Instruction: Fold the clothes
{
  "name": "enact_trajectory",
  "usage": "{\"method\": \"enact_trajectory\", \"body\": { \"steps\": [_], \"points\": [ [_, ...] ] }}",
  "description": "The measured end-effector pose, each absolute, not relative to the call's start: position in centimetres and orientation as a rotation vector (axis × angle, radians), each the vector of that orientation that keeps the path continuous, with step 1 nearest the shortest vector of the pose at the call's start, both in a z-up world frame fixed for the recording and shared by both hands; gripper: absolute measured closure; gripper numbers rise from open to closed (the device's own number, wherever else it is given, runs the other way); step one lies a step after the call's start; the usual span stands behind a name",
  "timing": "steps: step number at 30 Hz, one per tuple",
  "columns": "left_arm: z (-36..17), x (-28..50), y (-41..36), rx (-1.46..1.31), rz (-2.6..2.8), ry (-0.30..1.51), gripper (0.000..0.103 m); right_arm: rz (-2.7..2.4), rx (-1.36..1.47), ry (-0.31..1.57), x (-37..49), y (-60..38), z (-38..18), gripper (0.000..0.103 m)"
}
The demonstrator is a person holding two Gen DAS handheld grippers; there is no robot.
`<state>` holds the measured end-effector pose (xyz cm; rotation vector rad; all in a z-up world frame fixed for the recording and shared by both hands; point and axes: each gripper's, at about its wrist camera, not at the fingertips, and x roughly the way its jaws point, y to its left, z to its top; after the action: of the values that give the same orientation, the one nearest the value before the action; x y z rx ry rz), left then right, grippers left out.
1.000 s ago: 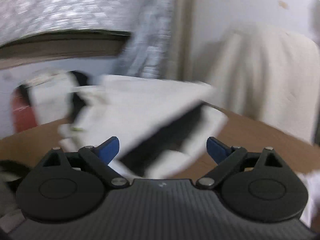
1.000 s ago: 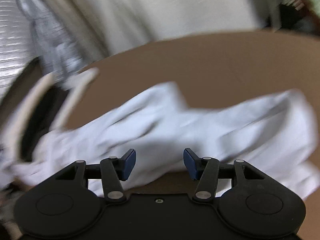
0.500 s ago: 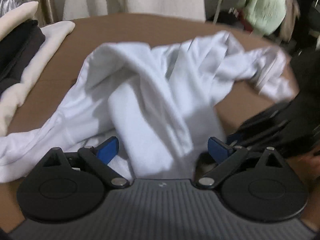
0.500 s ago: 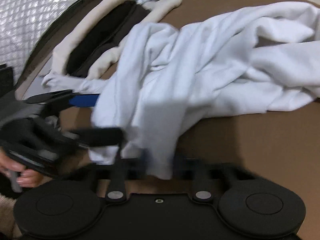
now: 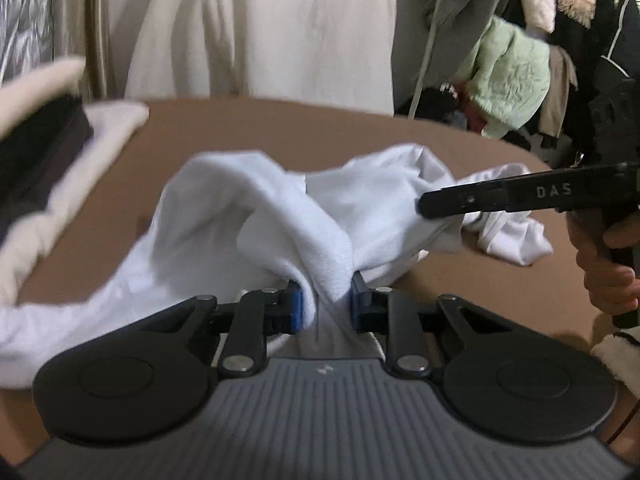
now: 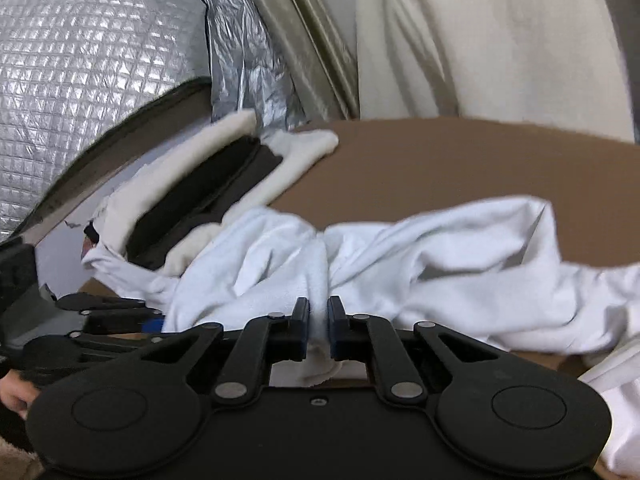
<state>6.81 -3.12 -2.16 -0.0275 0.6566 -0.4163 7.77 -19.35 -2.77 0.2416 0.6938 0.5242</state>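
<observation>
A crumpled white garment (image 5: 248,208) lies across the brown table (image 5: 280,128). My left gripper (image 5: 325,300) is closing its jaws, and its blue pads pinch a bunched fold at the garment's near edge. In the left wrist view my right gripper (image 5: 424,204) reaches in from the right and bites another part of the cloth. In the right wrist view the right gripper (image 6: 318,320) is closing too, with a thin fold of the white garment (image 6: 440,264) squeezed between its pads. The left gripper (image 6: 120,312) shows at the lower left.
A stack of folded cream and black clothes (image 5: 48,152) sits on the table's left side (image 6: 192,200). Cream cloth (image 5: 260,28) hangs behind the table. Heaped clothes (image 5: 508,76) lie at the back right, quilted silver foil (image 6: 80,60) at the left. A person's hand (image 5: 608,264) holds the right gripper.
Both grippers were open over the garment and have shut on folds of it. The left view has swung from the folded stack to the white garment, and the right gripper has lifted its fold.
</observation>
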Motion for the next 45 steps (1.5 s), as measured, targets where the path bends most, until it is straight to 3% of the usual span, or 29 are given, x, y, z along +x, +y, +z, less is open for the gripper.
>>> {"method": "enact_trajectory", "body": {
  "steps": [8, 11, 16, 19, 22, 24, 26, 28, 32, 36, 40, 45],
  "points": [
    [-2.9, 7.7, -3.1, -0.052, -0.386, 0.683, 0.086, 0.553, 0.212, 0.719, 7.5, -18.8, -2.5, 0.092],
    [-0.2, 9.7, -3.3, 0.002, -0.415, 0.652, 0.086, 0.552, 0.211, 0.781, 8.2, -18.6, -3.0, 0.092],
    [8.1, 19.2, -3.1, 0.090, -0.375, 0.527, 0.086, 0.546, 0.036, 0.584, 12.6, -18.1, 3.6, 0.092],
    [10.8, 27.9, -1.3, -0.008, -0.278, 0.525, 0.077, 0.479, 0.033, 0.426, 18.4, -19.0, 7.9, 0.088],
    [10.0, 34.2, 1.4, -0.115, -0.137, 0.600, 0.048, 0.329, 0.079, 0.442, 23.3, -20.0, 9.4, 0.069],
    [7.9, 33.1, 2.3, -0.089, -0.071, 0.609, 0.048, 0.245, 0.108, 0.469, 23.5, -20.9, 9.0, 0.067],
    [5.1, 29.7, 2.6, 0.002, -0.119, 0.621, 0.039, 0.269, 0.116, 0.511, 21.5, -22.2, 7.4, 0.050],
    [1.8, 25.1, 2.8, 0.060, -0.108, 0.646, 0.033, 0.286, 0.086, 0.605, 18.5, -23.5, 4.5, 0.050],
    [-2.5, 16.2, 3.7, -0.025, -0.128, 0.671, 0.033, 0.292, 0.098, 0.762, 12.2, -26.5, -1.6, 0.050],
    [-3.1, 10.9, 1.9, -0.029, -0.155, 0.688, 0.033, 0.262, 0.144, 0.841, 9.3, -28.5, -5.2, 0.050],
    [-2.2, 8.8, -2.1, 0.107, -0.278, 0.644, 0.029, 0.228, 0.186, 0.813, 9.5, -28.9, -4.4, 0.050],
    [-5.2, 7.9, -6.3, 0.316, -0.400, 0.723, 0.029, 0.151, 0.221, 0.734, 9.5, -31.9, -2.0, 0.047]
  ]
}}
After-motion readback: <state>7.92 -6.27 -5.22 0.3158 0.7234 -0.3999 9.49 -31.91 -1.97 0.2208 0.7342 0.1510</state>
